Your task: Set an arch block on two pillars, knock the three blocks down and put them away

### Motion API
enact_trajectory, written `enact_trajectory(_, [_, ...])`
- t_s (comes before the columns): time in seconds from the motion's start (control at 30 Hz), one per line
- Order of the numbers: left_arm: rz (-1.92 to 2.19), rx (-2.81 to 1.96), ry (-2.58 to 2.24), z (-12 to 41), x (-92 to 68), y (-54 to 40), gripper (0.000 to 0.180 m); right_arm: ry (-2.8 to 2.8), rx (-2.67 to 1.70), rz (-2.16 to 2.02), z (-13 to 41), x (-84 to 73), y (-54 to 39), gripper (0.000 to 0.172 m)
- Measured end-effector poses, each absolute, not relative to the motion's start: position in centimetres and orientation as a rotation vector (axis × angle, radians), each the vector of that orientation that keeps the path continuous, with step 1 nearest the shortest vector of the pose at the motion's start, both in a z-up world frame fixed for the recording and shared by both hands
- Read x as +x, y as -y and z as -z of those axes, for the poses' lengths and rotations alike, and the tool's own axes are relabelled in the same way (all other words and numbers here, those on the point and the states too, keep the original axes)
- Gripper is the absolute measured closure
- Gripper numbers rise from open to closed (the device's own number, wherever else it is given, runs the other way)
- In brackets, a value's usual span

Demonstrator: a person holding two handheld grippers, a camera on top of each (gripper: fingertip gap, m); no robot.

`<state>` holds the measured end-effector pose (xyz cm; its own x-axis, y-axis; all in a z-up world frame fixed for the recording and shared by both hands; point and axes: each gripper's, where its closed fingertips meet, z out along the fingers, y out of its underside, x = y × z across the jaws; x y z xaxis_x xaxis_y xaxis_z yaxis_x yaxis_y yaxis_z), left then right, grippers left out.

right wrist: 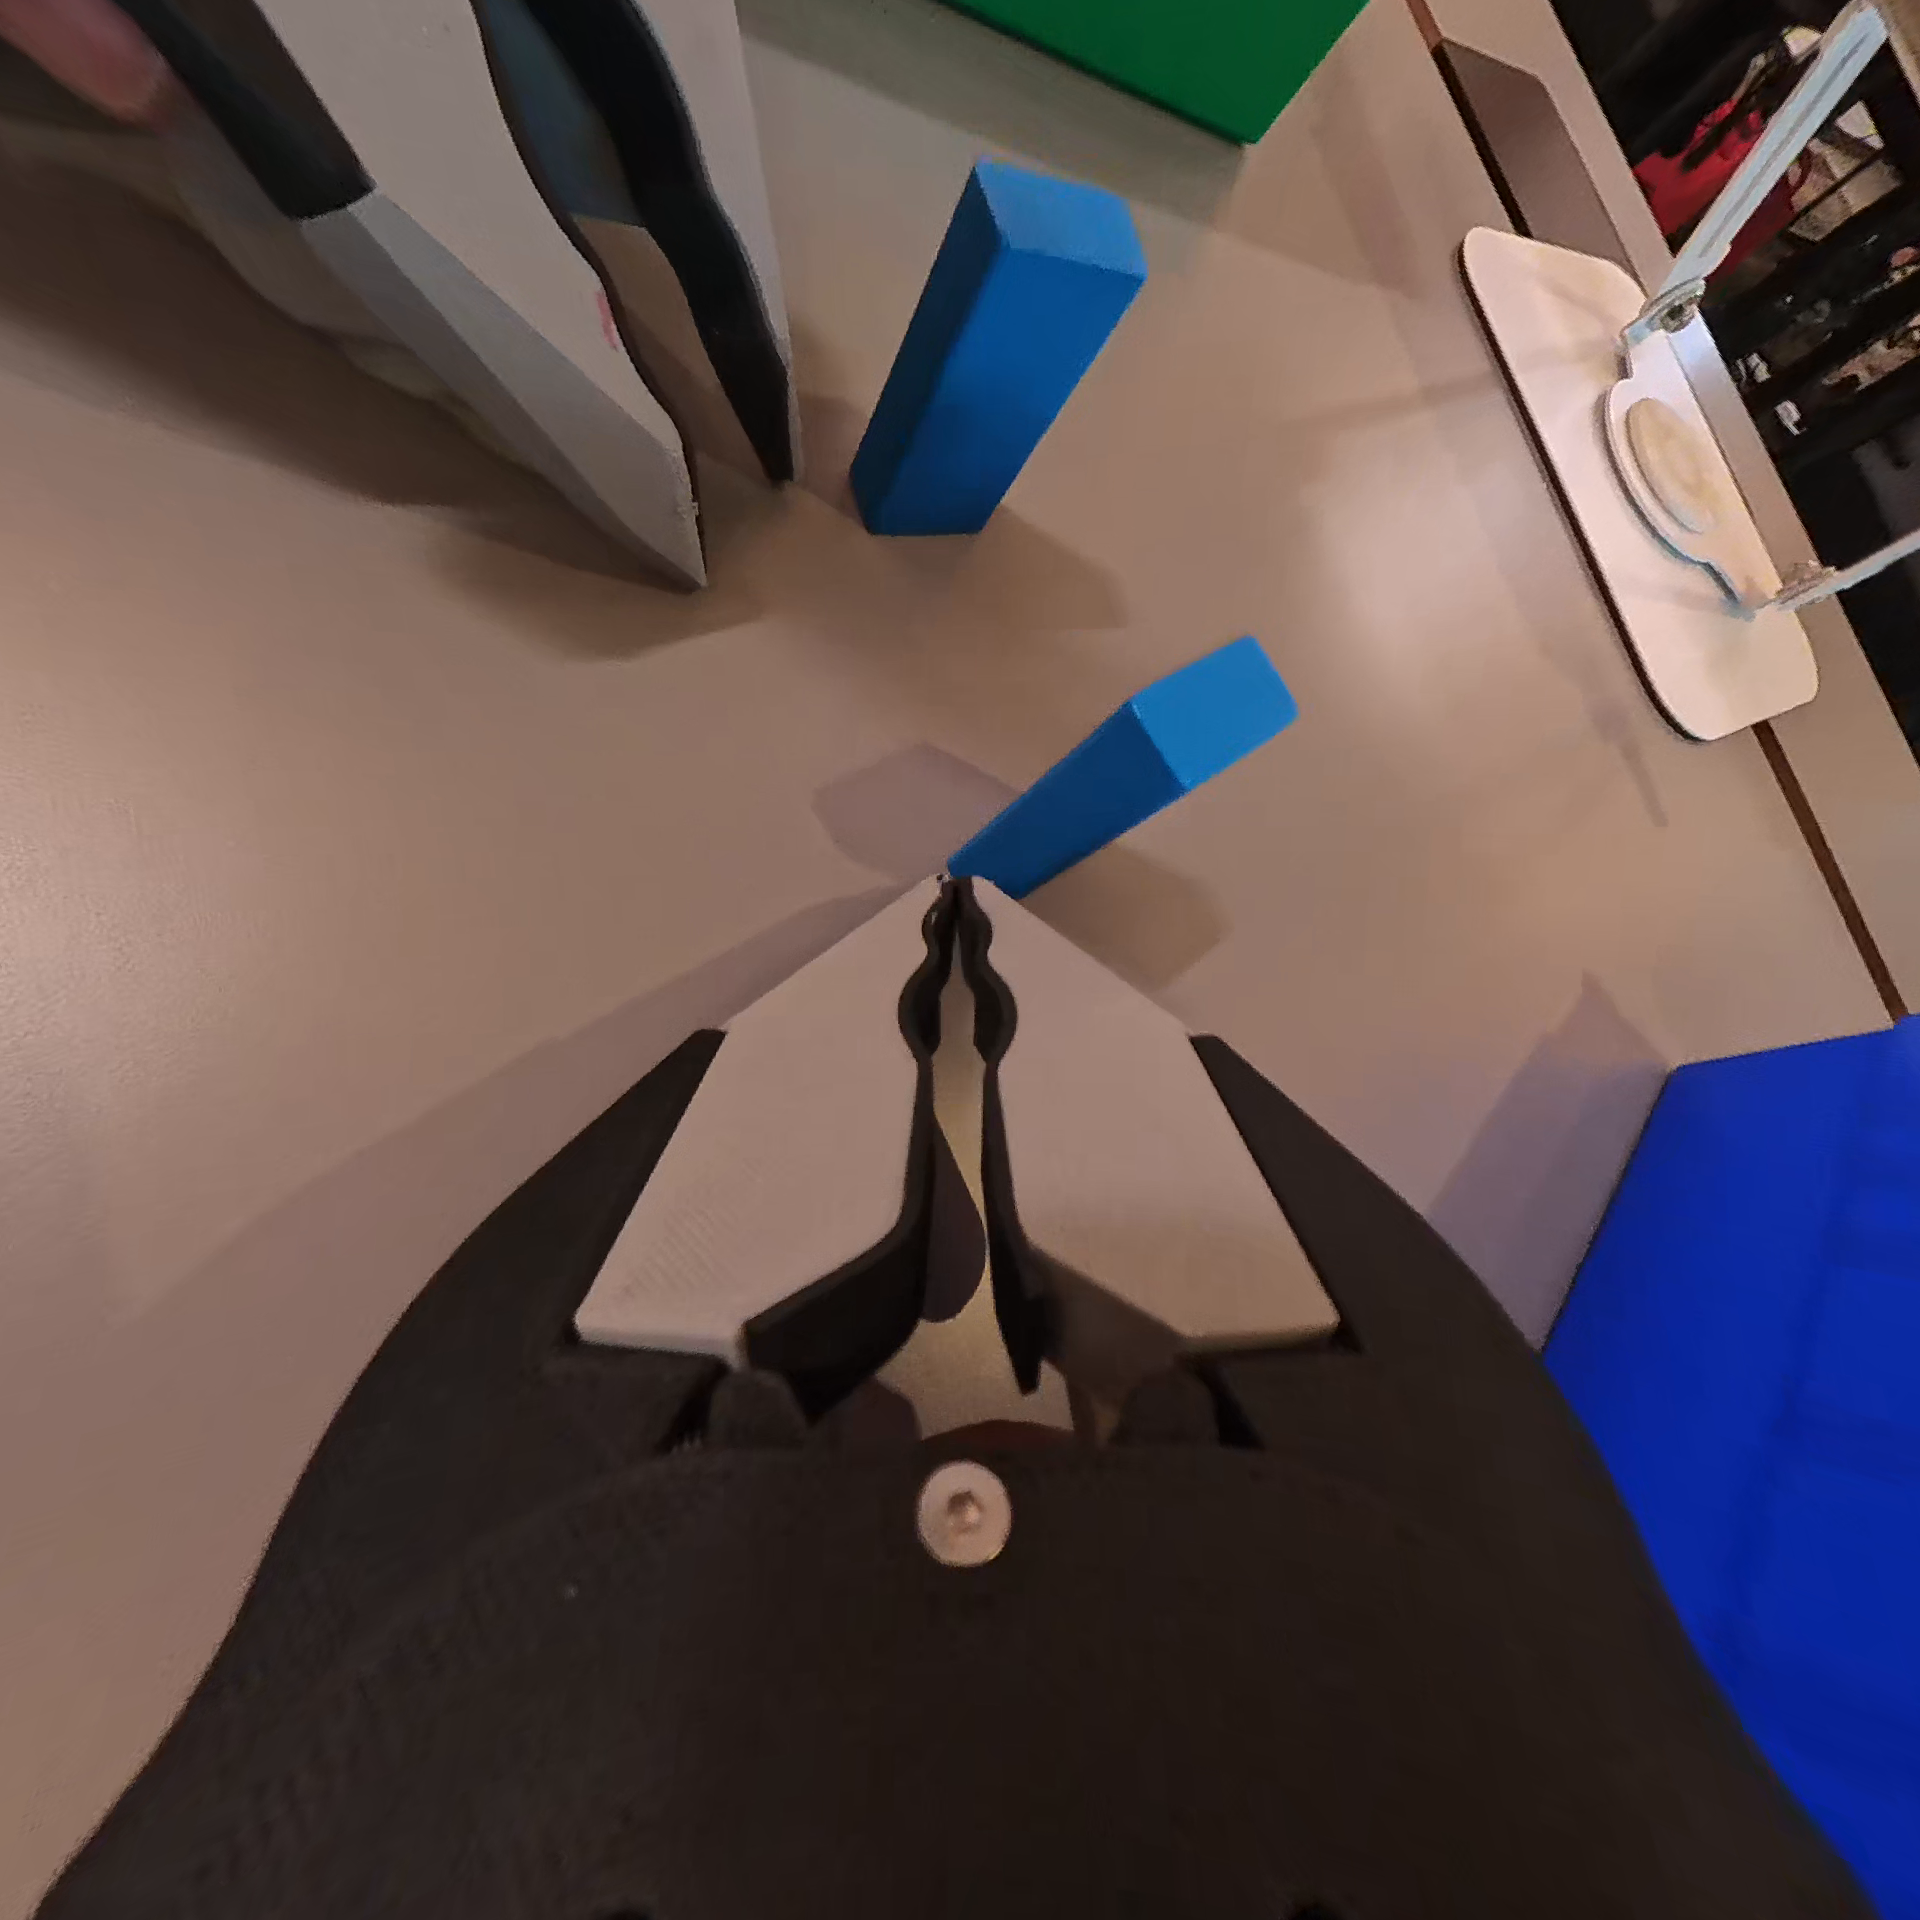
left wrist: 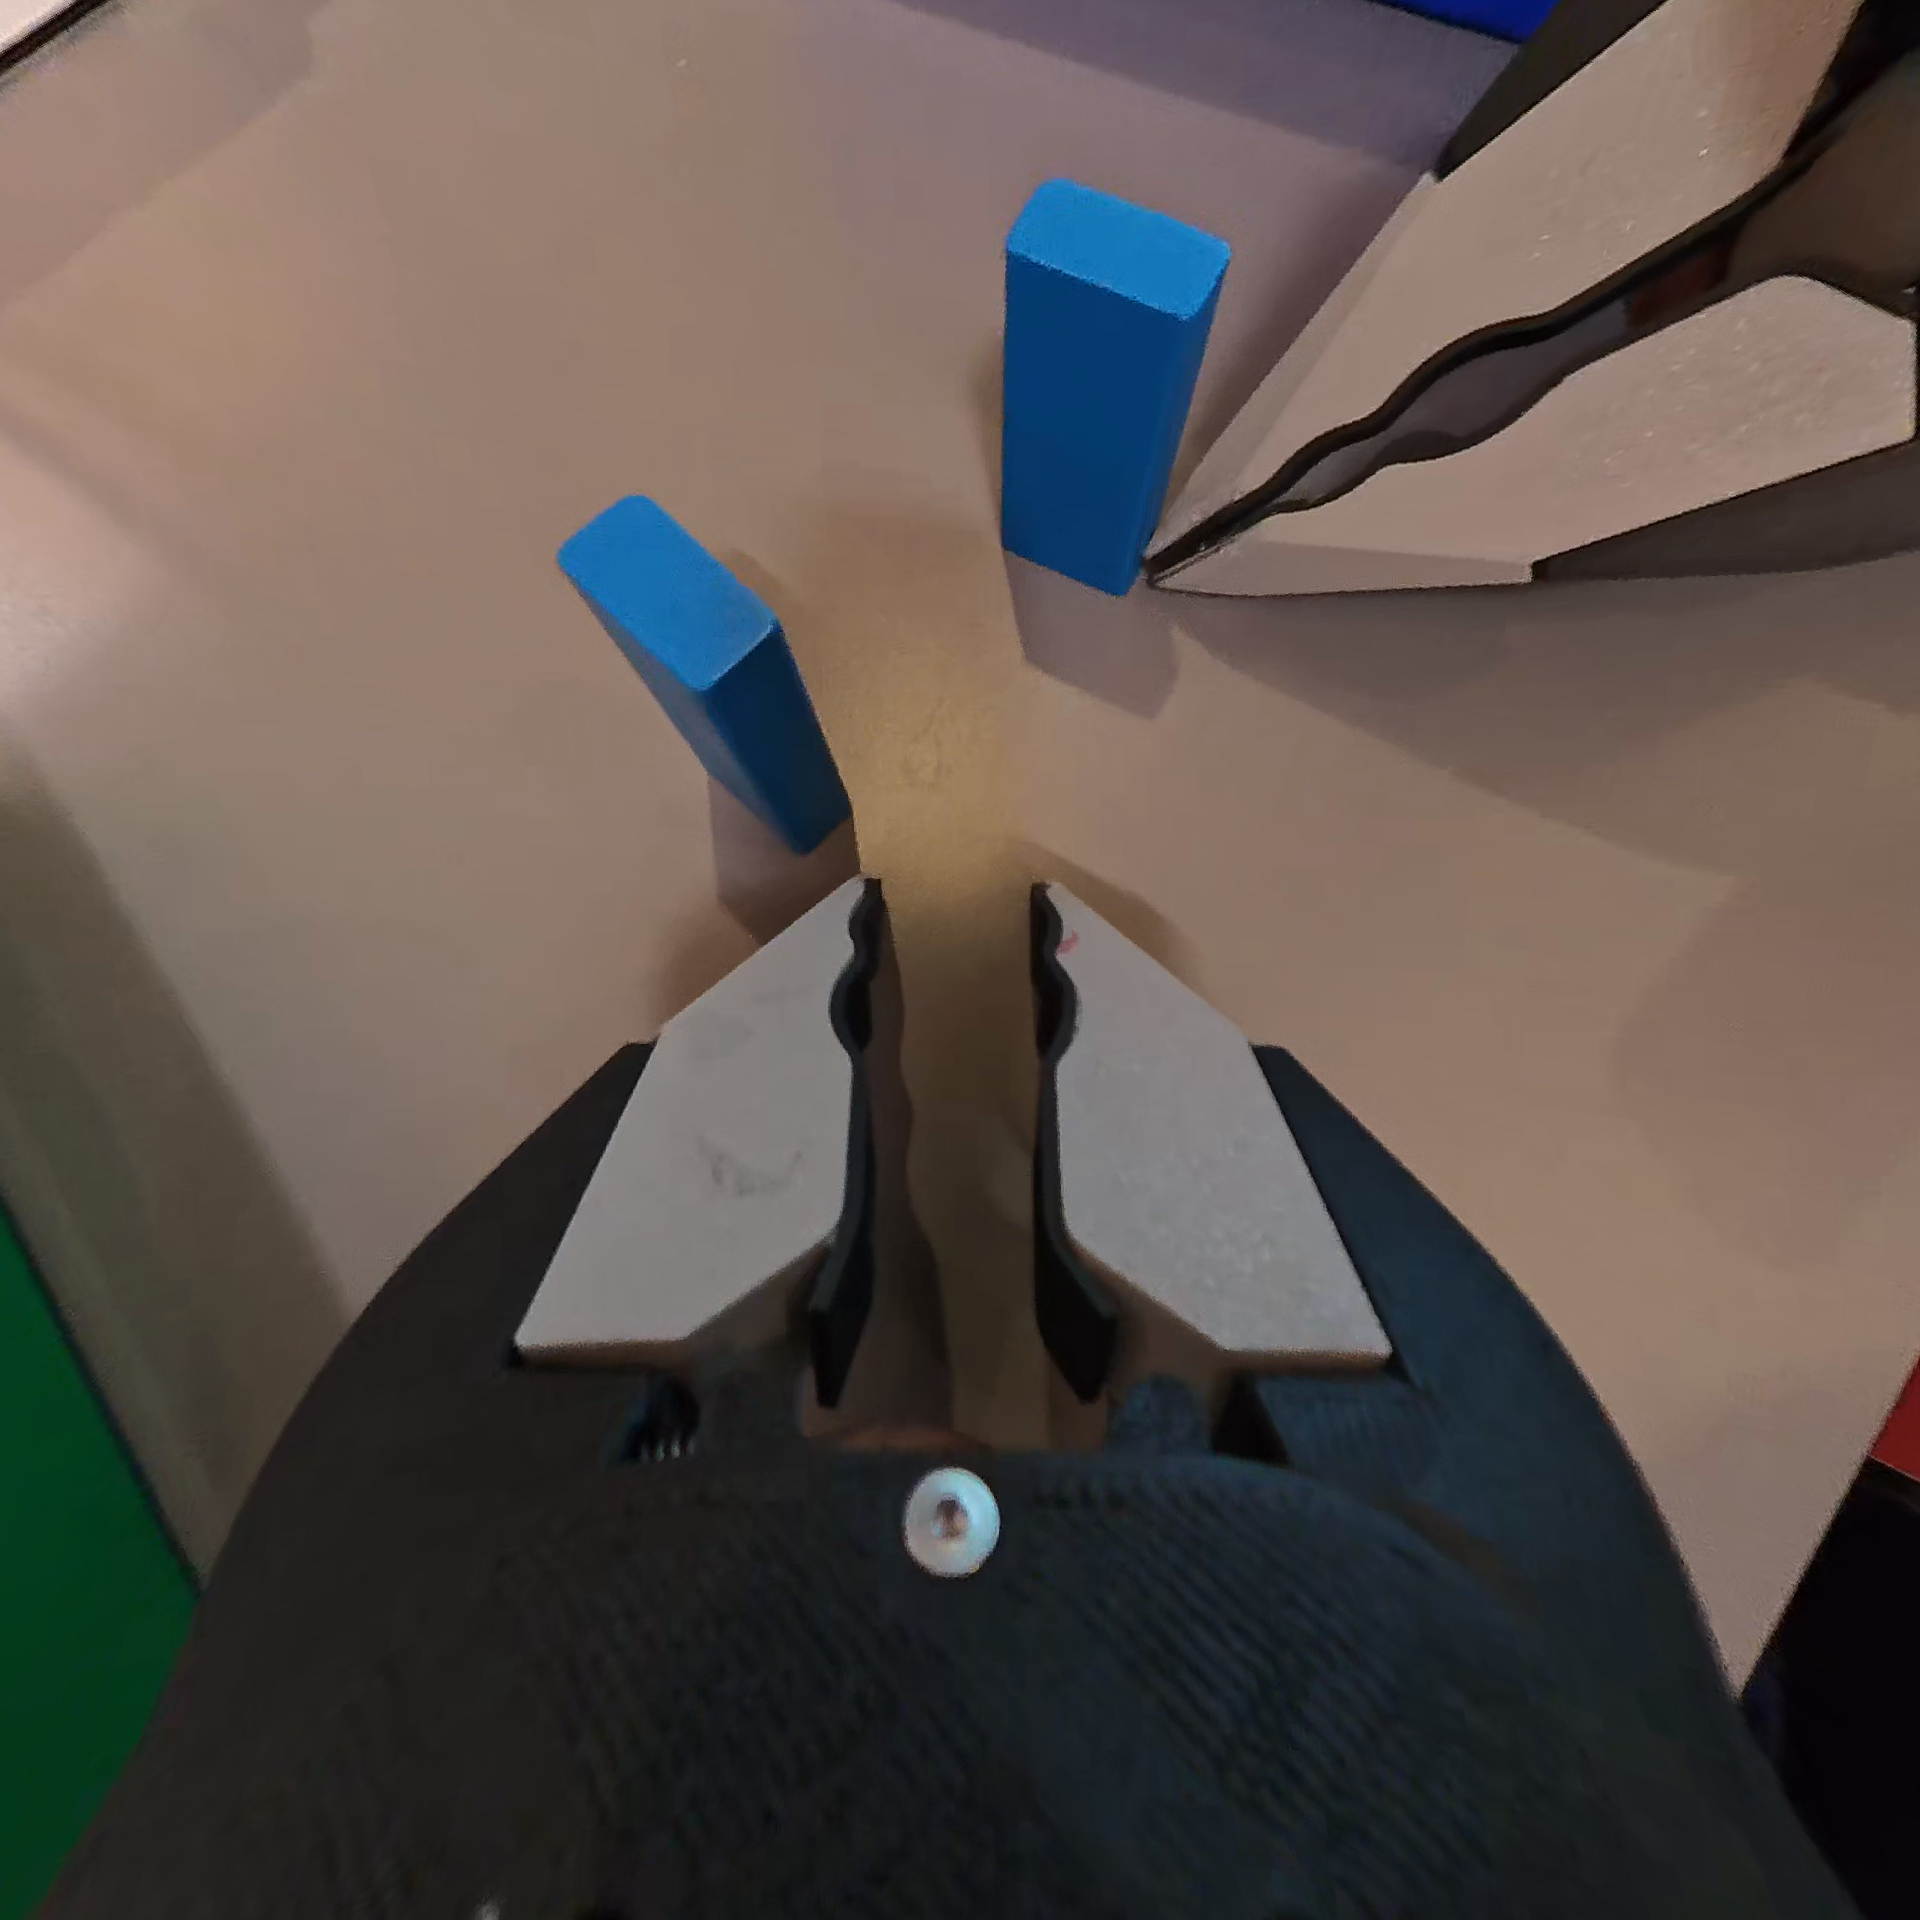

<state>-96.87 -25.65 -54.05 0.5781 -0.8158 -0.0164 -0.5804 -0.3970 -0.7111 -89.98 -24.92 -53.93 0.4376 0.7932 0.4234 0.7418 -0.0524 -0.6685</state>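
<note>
Two matt painted blue blocks [left wrist: 1101, 384] stand on a smooth, matt beige table [left wrist: 312, 520].

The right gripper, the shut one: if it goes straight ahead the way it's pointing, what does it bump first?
Probably the nearer blue pillar. The right gripper's closed tips sit right at its bottom corner, seemingly touching or nearly so.

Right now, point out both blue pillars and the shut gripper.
Near blue pillar [left wrist: 707, 665], left wrist view: its long side face.
Far blue pillar [left wrist: 1101, 384], left wrist view: its front face.
Right gripper [right wrist: 956, 894], right wrist view: its closed fingertips.
</note>
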Motion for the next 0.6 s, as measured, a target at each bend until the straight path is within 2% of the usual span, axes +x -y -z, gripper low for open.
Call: enact_trajectory(0.6, [0.411, -2.170, -1.058, 54.1, -99.4, 25.0, 0.150, 1.284, -1.814, -0.057, 53.8, -89.5, 24.5, 0.172])
